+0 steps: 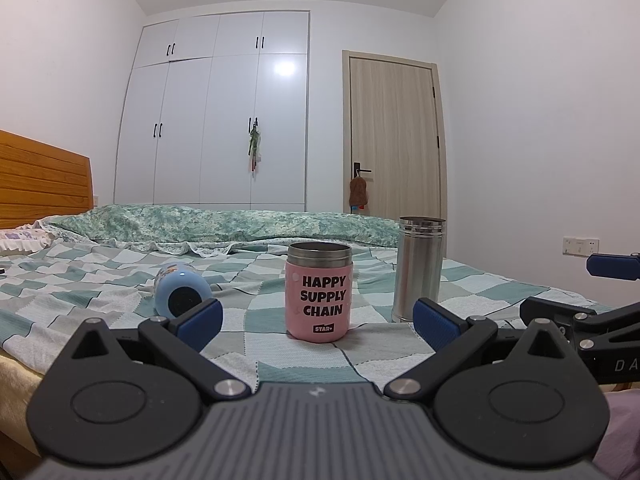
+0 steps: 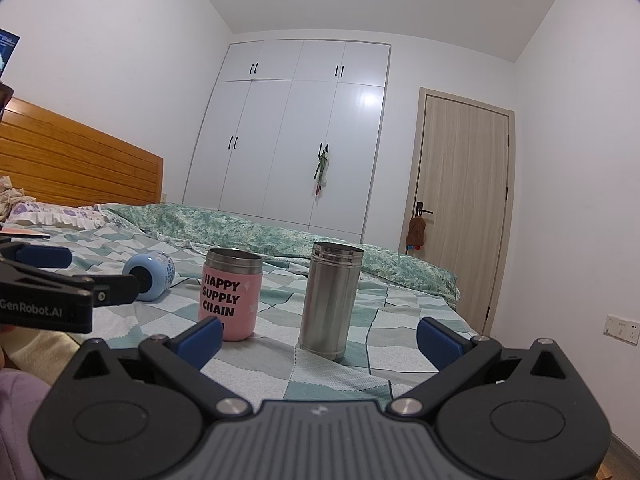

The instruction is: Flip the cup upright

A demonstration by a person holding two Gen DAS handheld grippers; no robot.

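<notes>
A light blue cup (image 1: 182, 289) lies on its side on the checked bedspread, its dark base toward me; it also shows in the right wrist view (image 2: 149, 275). A pink cup (image 1: 319, 290) marked "HAPPY SUPPLY CHAIN" stands upright, also in the right wrist view (image 2: 231, 294). A steel cup (image 1: 419, 269) stands upright to its right, also in the right wrist view (image 2: 330, 299). My left gripper (image 1: 318, 324) is open and empty, low in front of the pink cup. My right gripper (image 2: 320, 338) is open and empty, in front of the steel cup.
The cups rest on a bed (image 1: 100, 280) with a green checked cover. A rumpled green quilt (image 1: 240, 226) lies behind them. A wooden headboard (image 1: 40, 180) is at the left. A white wardrobe (image 1: 216, 112) and a door (image 1: 394, 136) stand behind the bed.
</notes>
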